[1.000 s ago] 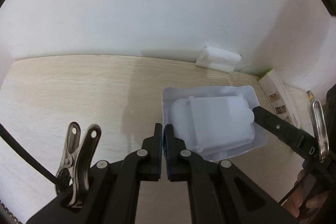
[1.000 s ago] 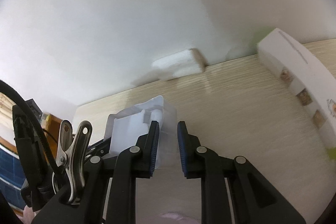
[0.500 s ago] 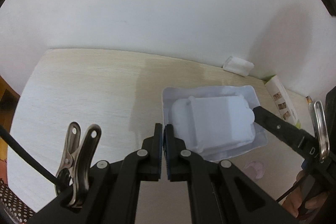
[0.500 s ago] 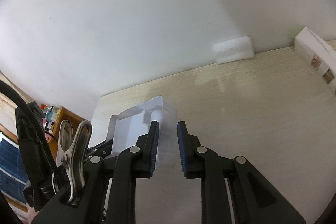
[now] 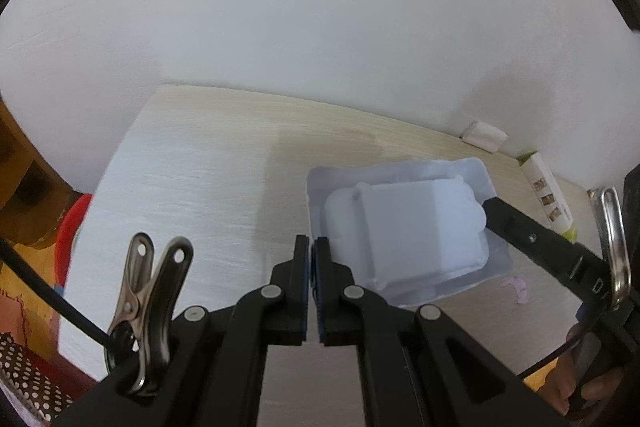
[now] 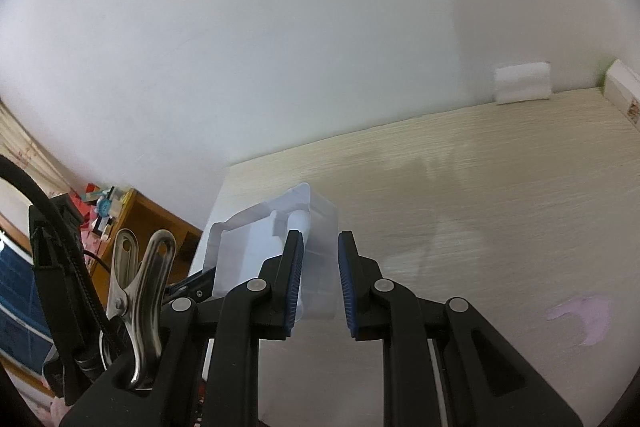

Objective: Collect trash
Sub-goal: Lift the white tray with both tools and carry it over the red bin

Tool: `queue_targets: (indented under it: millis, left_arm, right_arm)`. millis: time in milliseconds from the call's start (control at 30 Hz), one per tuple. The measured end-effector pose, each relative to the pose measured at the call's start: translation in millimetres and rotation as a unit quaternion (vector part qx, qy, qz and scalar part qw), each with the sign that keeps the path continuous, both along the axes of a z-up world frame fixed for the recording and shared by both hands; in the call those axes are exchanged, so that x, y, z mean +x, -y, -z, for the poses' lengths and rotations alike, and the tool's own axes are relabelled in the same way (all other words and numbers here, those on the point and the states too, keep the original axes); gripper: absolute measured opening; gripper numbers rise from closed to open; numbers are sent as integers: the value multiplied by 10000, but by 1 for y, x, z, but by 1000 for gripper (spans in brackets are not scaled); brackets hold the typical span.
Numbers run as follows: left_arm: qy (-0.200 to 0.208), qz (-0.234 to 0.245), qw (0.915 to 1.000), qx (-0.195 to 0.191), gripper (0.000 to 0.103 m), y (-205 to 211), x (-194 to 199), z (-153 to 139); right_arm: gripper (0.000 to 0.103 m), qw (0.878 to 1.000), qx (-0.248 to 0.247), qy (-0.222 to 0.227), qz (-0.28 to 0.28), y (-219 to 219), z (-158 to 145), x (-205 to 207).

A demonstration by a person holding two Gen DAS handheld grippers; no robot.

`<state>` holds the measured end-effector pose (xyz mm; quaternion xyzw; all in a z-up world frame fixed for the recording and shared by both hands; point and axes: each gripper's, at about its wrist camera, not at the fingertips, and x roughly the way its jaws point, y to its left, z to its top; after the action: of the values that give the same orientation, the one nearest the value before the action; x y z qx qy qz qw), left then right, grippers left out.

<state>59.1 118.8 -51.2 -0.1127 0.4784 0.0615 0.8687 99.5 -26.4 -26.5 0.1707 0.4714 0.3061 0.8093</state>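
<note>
You hold the white plastic tray (image 5: 404,227) clear of the wooden table (image 5: 208,187), between both grippers. The left gripper (image 5: 311,259) is fully clenched, pinching the tray's near rim edge. The right gripper (image 6: 320,283) has its jaws partly apart, clamped across the tray's far side wall; in the left wrist view its finger reaches the tray from the right.

Progress, as a judgement: this piece is picked up but not yet disposed of. Other candidates lie on the table: a long printed carton (image 5: 548,195) and a white foam block (image 5: 484,135) against the wall, plus a small pink scrap (image 6: 584,319) near the front.

Limits of view: no bin is identifiable. The red object (image 5: 72,227) beyond the table's left edge is cut off; you cannot tell what it is. Whether the tray holds anything is unclear.
</note>
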Motion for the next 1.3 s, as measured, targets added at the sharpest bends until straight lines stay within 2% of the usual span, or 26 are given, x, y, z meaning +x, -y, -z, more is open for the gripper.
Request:
queue_targets:
  millis: [200,500,800,1033,1300]
  left_arm:
    - [78,-326,9994,56,0,-29,-22,-10]
    - [101,-956,9953,75,0,-58,-50,-17]
    - [112,-1625,9866,27,0,-80,-68,-19]
    - [116,-2026,9792,-53,0,-106,-79,-15]
    - [43,-2393,9709,-113,0,-159,-104,-13]
  right_arm:
    - [21,9997,56,72,-225,-33,19,-2]
    - [21,9963,72,176,-841,-61,13,0]
    - [21,9892,63,200,-1454,-86,7,19]
    - [21,9824,23,196,-1859,-109,15,31]
    - [21,9725,32,156,-2323,-152,23,25]
